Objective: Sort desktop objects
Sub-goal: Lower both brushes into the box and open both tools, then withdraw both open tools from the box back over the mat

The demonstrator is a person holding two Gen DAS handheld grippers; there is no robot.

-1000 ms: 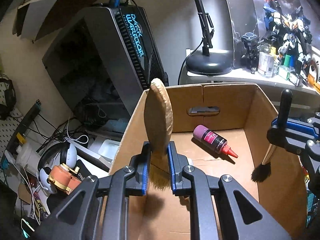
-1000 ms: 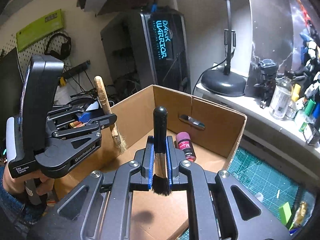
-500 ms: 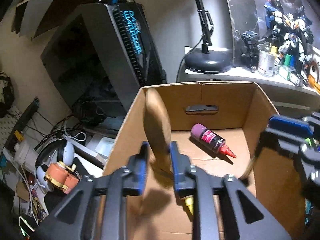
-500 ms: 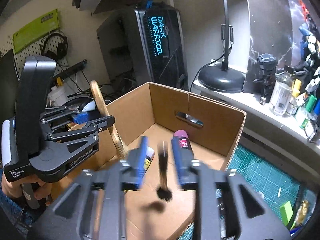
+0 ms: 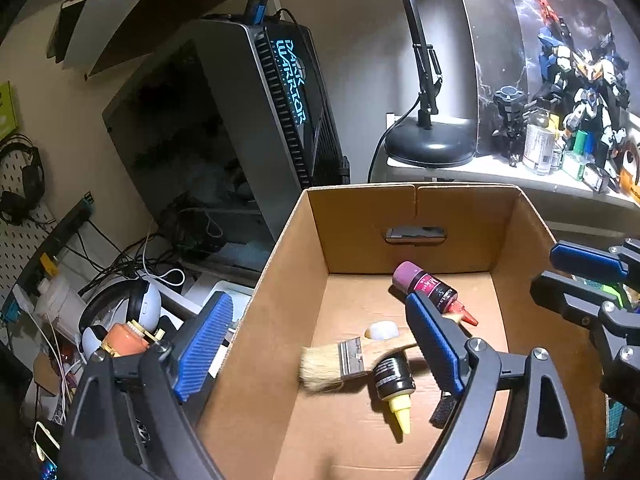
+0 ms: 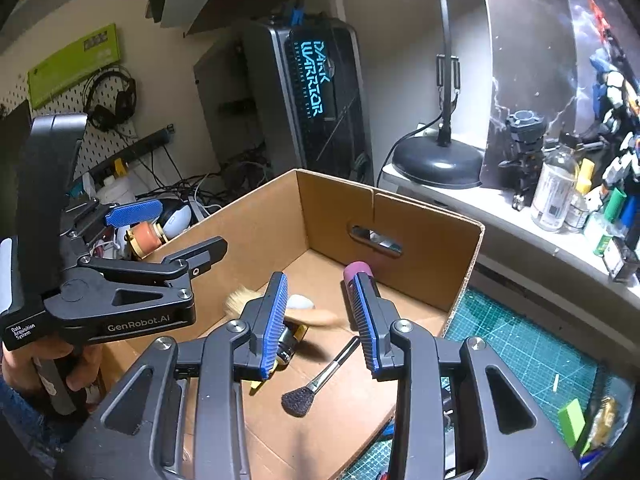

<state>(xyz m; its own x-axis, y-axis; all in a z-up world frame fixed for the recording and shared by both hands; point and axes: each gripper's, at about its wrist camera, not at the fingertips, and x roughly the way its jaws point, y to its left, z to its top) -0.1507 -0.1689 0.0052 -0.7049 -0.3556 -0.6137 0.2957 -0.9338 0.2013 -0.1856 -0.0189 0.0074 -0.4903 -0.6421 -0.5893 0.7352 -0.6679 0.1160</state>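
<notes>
The left hand-held gripper is spreading its jaws, nothing between them. The right hand-held gripper stands parted and empty. Below, in the cardboard box, the flat paintbrush lies across a yellow-tipped bottle; the black round brush rests at five o'clock, the red-tipped bottle at one.

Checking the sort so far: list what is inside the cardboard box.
Inside the cardboard box: a flat paintbrush, a black bottle with a yellow tip, a purple-capped bottle with a red tip, a small black brush, and something white. The grippers hide part of the floor.
</notes>
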